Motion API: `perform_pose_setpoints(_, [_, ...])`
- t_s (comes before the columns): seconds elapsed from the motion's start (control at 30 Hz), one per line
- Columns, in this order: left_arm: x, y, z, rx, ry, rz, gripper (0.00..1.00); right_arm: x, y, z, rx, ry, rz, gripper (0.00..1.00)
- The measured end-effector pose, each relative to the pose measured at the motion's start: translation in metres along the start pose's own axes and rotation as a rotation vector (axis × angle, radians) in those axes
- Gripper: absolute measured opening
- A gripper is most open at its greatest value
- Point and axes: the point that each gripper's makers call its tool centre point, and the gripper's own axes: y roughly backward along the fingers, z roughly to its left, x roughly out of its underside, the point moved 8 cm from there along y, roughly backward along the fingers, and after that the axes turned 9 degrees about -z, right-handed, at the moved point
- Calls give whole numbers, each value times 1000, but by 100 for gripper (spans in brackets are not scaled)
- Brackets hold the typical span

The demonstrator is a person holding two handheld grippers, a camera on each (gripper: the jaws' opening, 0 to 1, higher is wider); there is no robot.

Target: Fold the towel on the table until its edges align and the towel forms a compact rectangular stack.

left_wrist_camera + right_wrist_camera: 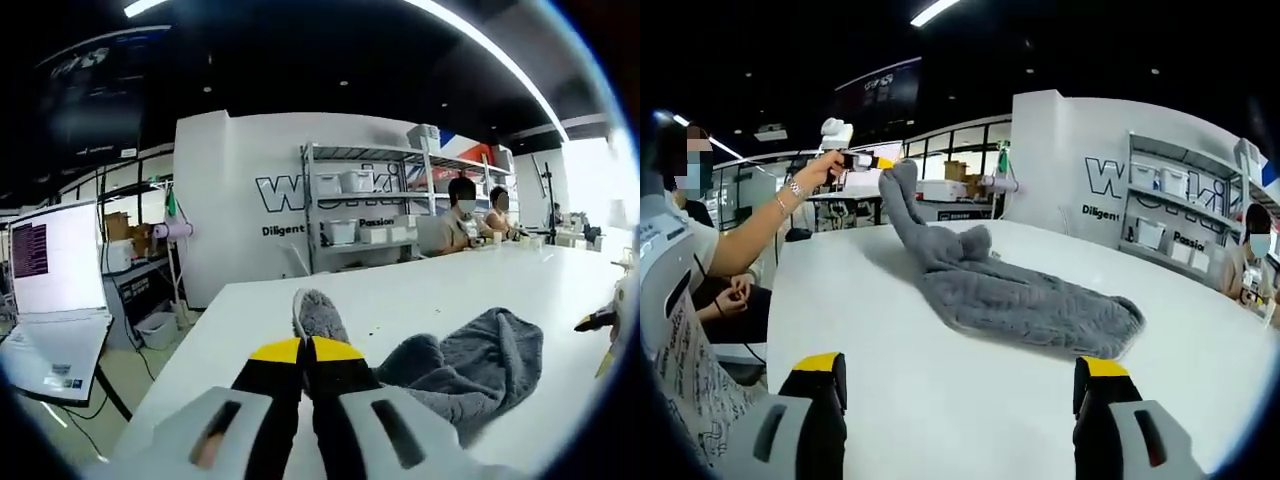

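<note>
White and glossy, the surface (940,400) carries a plush grey towel (1020,300) crumpled at mid-frame. The left tongs (305,350) pinch one fuzzy corner, lifting it at upper left of the right gripper view. The right tongs (960,385) hang spread wide, yellow-tipped.

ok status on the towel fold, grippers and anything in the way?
Left gripper shut on towel corner, lifted off table. Right gripper open, holding nothing. Towel crumpled, unfolded. Nothing in the way.
</note>
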Motion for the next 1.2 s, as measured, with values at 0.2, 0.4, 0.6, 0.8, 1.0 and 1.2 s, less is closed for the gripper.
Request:
perform_pose_setpoints(0.2, [17, 18, 20, -68, -34, 70, 3, 1, -3, 1, -13, 3, 9, 98])
perform_pose_setpoints(0.4, [42, 41, 43, -194, -133, 203, 3, 1, -5, 1, -16, 2, 7, 98])
perform_pose_setpoints(0.6, [72, 53, 65, -310, -233, 351, 3, 1, -6, 4, -25, 3, 7, 98])
perform_pose_setpoints(0.8, [93, 56, 79, -395, -370, 485, 3, 0, -3, 3, -20, 5, 3, 98])
perform_pose_setpoints(1.0, [115, 59, 74, -380, -411, 606, 3, 0, -1, 4, -18, 4, 2, 98])
perform_pose_setpoints(1.2, [135, 69, 67, -340, -406, 688, 4, 2, 0, 3, -15, -1, 3, 98])
